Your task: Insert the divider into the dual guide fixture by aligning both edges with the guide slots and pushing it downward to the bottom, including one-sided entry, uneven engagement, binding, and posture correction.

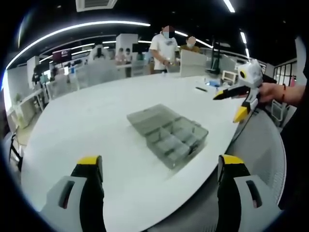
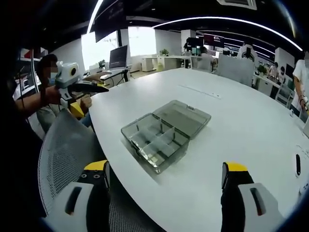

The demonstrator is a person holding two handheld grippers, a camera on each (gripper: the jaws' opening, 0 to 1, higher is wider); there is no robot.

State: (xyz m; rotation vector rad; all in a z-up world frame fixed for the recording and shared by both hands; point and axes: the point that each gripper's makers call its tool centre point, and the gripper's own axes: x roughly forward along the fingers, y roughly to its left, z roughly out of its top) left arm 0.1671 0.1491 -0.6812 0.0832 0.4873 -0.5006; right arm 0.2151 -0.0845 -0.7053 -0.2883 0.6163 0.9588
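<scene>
White table [image 2: 251,121], grey compartment box [image 2: 161,133] w/ lid open on it, near edge

Grey box on white worktop

The box [image 2: 164,134] is smoky translucent grey; the worktop [image 2: 241,121] plain white. Each tool, left [image 1: 160,166] and right [image 2: 166,173], has black jaws with yellow tips and light grey housings. The chair [image 2: 67,145] is grey mesh.

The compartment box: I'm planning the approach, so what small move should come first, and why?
Probably bring both claws down toward the open compartment box. The left claw and right claw are open, empty and apart from it; its lid lies flat, dividers exposed.
</scene>
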